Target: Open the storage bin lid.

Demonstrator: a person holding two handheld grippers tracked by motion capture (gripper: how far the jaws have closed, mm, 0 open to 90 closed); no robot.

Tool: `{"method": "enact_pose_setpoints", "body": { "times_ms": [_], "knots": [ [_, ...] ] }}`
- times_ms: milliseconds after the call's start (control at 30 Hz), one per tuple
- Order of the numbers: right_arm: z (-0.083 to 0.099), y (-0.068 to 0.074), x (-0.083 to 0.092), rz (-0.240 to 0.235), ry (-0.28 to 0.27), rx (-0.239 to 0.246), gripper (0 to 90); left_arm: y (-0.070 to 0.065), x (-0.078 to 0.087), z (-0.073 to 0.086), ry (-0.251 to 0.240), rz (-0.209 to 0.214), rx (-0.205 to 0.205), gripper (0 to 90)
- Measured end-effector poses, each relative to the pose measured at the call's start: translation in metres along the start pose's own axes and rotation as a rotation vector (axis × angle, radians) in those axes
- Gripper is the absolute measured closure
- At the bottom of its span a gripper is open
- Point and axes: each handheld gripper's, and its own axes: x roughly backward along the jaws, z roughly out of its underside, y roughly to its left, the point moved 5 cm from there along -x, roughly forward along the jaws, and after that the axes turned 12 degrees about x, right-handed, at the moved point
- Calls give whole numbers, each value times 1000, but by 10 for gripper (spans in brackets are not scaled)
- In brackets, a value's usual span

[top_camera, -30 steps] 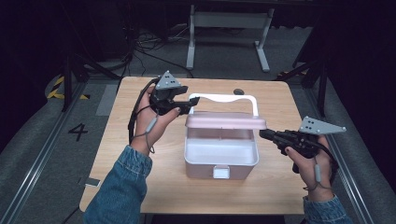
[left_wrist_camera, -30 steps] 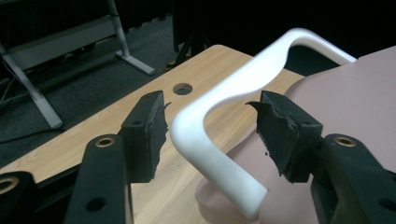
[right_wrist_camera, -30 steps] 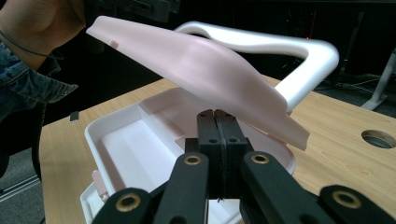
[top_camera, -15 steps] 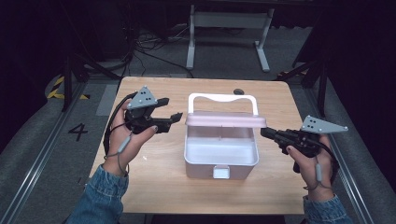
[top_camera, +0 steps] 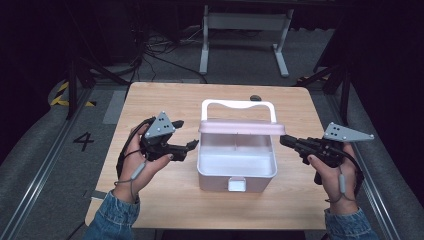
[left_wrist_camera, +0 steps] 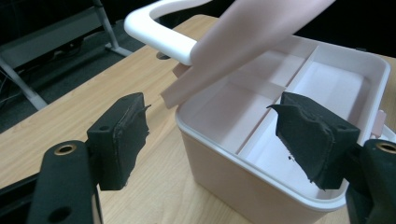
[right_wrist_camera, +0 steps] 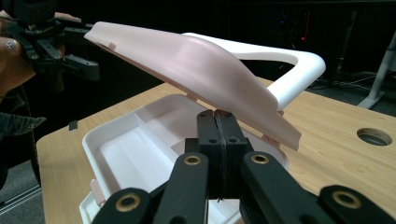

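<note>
Box [top_camera: 237, 170] mid-frame, lid [top_camera: 241, 127] propped half-open, long axis left–right — my left gripper [top_camera: 189, 146], jaws apart, sits just beside its left end; right gripper [top_camera: 284, 141], jaws together, beside its right end.

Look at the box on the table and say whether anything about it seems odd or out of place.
The pink lid stands half-raised over the open box, with neither hand-held gripper touching it. Nothing looks spilled or damaged.
</note>
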Motion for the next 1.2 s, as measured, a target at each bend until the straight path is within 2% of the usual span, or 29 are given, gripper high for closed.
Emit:
{"method": "enact_pose_setpoints", "body": {
  "times_ms": [200, 267, 433, 633, 733, 867, 1000, 1100, 1200],
  "knots": [
    [0, 0, 0, 6, 2, -8, 900, -2, -7, 3, 0, -7, 8, 243],
    [0, 0, 0, 8, 3, -3, 900, -4, -9, 3, -16, -4, 14, 237],
    [0, 0, -1, 7, 3, -3, 900, -9, -15, -3, -68, -8, -6, 222],
    [0, 1, -1, 3, 2, -5, 900, -16, -22, -9, -102, 6, -16, 218],
    [0, 1, -1, 2, 4, -6, 900, -18, -23, -12, -111, 19, -8, 244],
    [0, 1, -1, -1, 4, -7, 900, -18, -26, -16, -123, 10, -9, 297],
    [0, 1, -1, -1, 4, -7, 900, -17, -28, -23, -157, -19, -32, 324],
    [0, 0, 0, -1, 1, -6, 900, -18, -31, -27, -175, -12, -42, 347],
    [0, 0, 0, -2, -3, -7, 900, -20, -35, -29, -172, -6, -49, 382]
  ]
}}
